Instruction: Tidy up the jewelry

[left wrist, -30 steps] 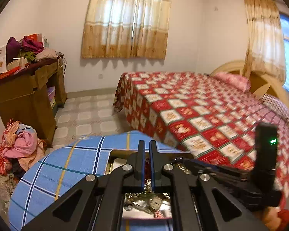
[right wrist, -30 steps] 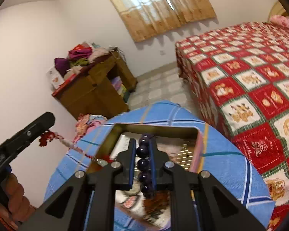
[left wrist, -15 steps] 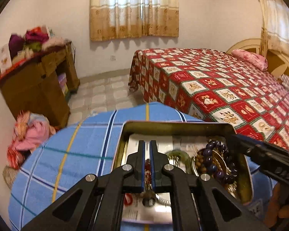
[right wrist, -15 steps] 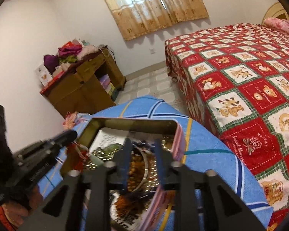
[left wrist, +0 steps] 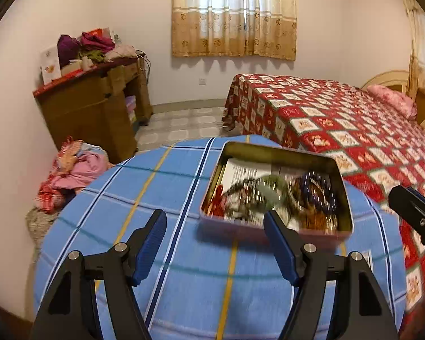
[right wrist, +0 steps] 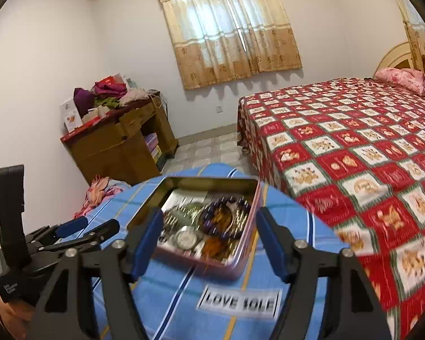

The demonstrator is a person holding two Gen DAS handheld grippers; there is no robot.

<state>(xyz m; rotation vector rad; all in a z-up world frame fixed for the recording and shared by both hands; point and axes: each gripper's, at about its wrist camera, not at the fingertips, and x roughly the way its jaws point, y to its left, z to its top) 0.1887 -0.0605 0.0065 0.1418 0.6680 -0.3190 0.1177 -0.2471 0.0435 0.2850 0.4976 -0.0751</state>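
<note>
Jewelry point(right wrist: 212, 223) lies heaped in an open metal tin point(right wrist: 144, 208): dark purple beads, brown beads, a watch face, a greenish piece and red bits over printed paper. Blur hides finer detail. In the left wrist view the same jewelry point(left wrist: 272, 195) sits in the tin point(left wrist: 277, 150) ahead of and slightly right of the left hand-held gripper point(left wrist: 215, 243).

Left hand-held gripper: jaws have just been opening and stand wide apart with nothing between them, only the blue plaid cloth below. The blue pads point(left wrist: 150, 248) are short of the tin's near wall, not touching it.

Right hand-held gripper point(right wrist: 206, 243): jaws have just been opening and are wide apart, framing the tin's near end in the view. No piece is gripped between them. In its own view the left hand-held gripper point(right wrist: 87, 226) shows at lower left, just beside the tin.

Tin rests on the table point(left wrist: 184, 283), covered in blue plaid cloth. A "LOVE SOLE" label point(right wrist: 239, 301) lies on the cloth just below the right jaws.

Beyond the table: bed point(right wrist: 354, 141) with red patchwork cover to the right, wooden cabinet point(right wrist: 113, 147) piled with clothes to the left, curtain point(right wrist: 226, 28) on the far wall.
</note>
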